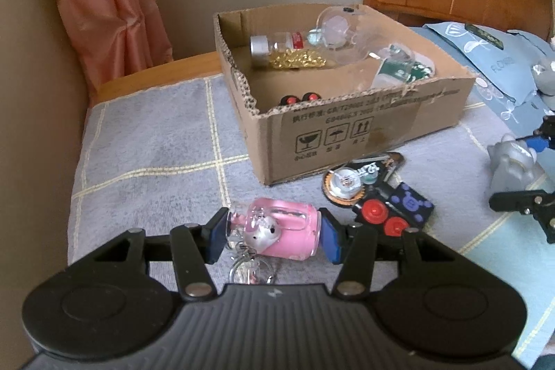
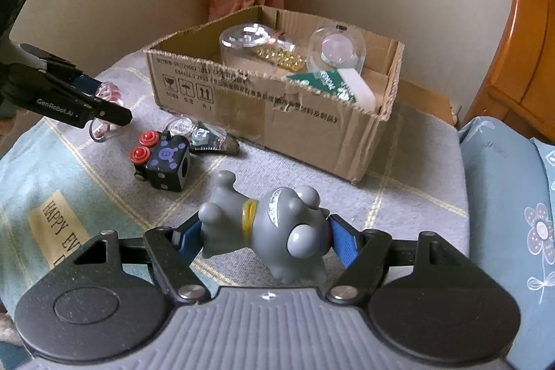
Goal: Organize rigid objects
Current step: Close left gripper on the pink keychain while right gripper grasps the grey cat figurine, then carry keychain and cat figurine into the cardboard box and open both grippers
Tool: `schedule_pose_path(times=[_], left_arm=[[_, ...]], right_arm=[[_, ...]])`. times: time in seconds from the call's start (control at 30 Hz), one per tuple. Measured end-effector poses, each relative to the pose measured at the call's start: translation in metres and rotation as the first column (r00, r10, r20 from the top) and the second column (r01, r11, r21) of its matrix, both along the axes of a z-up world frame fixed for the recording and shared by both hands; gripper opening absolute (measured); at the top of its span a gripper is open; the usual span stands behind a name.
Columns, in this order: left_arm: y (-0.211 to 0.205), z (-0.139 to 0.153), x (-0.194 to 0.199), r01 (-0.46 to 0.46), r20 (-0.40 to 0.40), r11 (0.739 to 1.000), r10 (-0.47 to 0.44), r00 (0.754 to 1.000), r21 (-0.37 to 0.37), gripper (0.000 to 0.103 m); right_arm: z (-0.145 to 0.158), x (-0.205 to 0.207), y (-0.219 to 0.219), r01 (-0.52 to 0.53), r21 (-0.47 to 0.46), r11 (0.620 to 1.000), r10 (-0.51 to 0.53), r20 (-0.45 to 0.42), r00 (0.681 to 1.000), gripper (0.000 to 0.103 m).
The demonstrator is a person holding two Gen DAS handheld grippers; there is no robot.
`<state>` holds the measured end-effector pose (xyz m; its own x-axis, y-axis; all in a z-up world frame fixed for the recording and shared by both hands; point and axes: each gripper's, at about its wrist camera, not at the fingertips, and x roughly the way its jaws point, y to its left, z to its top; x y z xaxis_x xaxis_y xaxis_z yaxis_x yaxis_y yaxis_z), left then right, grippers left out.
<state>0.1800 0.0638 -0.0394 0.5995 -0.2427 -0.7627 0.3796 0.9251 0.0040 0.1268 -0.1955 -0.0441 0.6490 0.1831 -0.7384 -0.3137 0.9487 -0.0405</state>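
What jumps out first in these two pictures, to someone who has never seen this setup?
Each gripper grips a toy above the bed: the left gripper holds a pink bottle keychain, the right gripper a grey toy figure. Behind them sits an open cardboard box holding clear glass domes, with a black toy with red buttons lying in front.

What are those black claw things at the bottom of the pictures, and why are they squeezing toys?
They are hand-held grabbers: a person holds one in each hand, and a small camera on each looks forward along its two fingers. So one picture comes from the left gripper and the other from the right gripper. The left one pinches a pink bottle charm with key rings. The right one holds a grey toy animal. Both are above a bed with a checked blanket. On it sit a cardboard box with glass jars inside, and a black cube toy with red buttons.
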Motion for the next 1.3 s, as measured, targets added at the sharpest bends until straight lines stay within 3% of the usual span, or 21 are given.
schedule_pose_path(times=[0.77, 1.13, 1.3], left_arm=[[-0.016, 0.065, 0.001, 0.087, -0.036, 0.996, -0.087, 0.996, 0.001, 0.050], [-0.027, 0.126, 0.036, 0.106, 0.061, 0.994, -0.107, 0.992, 0.011, 0.050], [-0.044, 0.131, 0.063, 0.111, 0.087, 0.994, -0.111, 0.990, 0.010, 0.050]], right_arm=[[0.051, 0.021, -0.023, -0.068, 0.000, 0.998, 0.068, 0.033, 0.997, 0.078], [0.089, 0.070, -0.032, -0.064, 0.027, 0.998, 0.062, 0.066, 0.996, 0.078], [0.091, 0.094, -0.032, -0.044, 0.014, 0.999, 0.043, 0.059, 0.997, 0.078]])
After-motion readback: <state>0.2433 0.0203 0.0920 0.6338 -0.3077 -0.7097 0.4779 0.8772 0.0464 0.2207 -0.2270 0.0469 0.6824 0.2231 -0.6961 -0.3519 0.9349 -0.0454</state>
